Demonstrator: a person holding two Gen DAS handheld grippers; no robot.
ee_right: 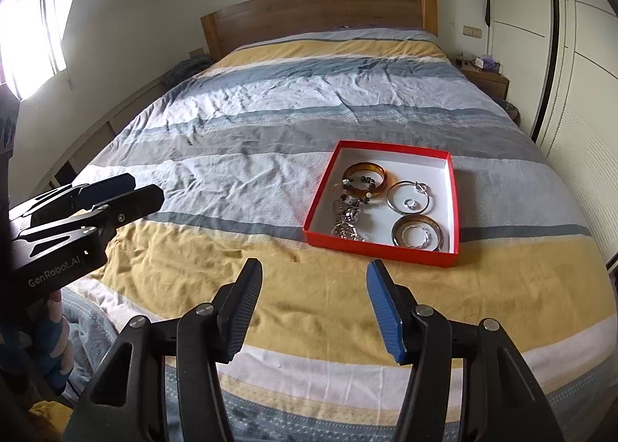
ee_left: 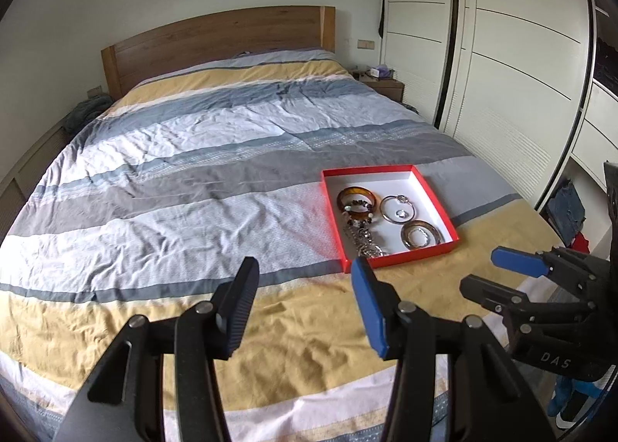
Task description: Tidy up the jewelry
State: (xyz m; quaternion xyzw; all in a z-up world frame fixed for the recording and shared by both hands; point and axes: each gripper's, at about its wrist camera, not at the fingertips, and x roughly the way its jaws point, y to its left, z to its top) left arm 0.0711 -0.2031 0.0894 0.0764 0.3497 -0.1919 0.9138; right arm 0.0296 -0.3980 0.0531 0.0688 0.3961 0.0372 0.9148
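I have both grippers raised off the bed (ee_left: 185, 179), empty, pointing down at the striped cover. The left gripper (ee_left: 305, 303) sits at the bottom centre of its own frame, jaws spread wide with nothing between them. The right gripper (ee_right: 313, 306) at the bottom centre of its frame is likewise parted and holds nothing.

The red box (ee_right: 455, 187) lies right of centre in both views, a shallow square cardboard tray with a white lining, set flat on the cover so its low walls keep the loose pieces together. Inside, the amber bangle (ee_right: 365, 171), glossy and thick like resin, sits toward the upper left with a beaded strand draped over it. Below that, a heap of silver chain (ee_right: 347, 223) bunches against the near wall. A thin silver hoop (ee_right: 391, 198) rings a small ring (ee_right: 410, 203) at centre right, and a broad metal bangle (ee_right: 435, 227) encircles a finer twisted loop in the lower right corner.

Everything I can see is already in the box, so I judge the sorting largely done.
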